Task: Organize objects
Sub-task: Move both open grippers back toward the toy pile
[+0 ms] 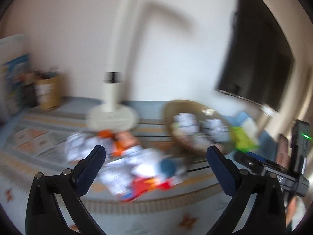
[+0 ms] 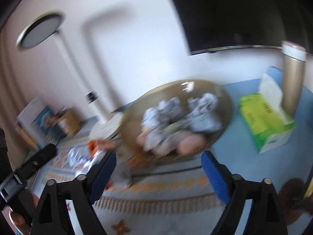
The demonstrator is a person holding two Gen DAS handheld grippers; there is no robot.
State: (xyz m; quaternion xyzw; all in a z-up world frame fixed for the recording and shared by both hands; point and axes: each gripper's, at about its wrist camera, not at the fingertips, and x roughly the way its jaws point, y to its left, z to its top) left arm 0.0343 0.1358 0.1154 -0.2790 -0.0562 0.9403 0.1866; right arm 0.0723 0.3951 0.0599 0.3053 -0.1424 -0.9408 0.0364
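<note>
Both views are blurred, so we cannot name the small wrapped things. Our left gripper (image 1: 156, 156) stands wide apart and holds nothing; a loose pile (image 1: 137, 166) lies just ahead of it. Our right gripper (image 2: 158, 162) is also apart and empty, with the bowl (image 2: 225, 101) of bundles just ahead.

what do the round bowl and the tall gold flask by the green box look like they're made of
Round brown bowl: probably glazed ceramic or metal, since a bright highlight sits on its smooth rim; blur leaves this open. Tall gold flask: likely brushed metal with a satin sheen, and its white band looks like plastic. Green box: printed cardboard.
</note>
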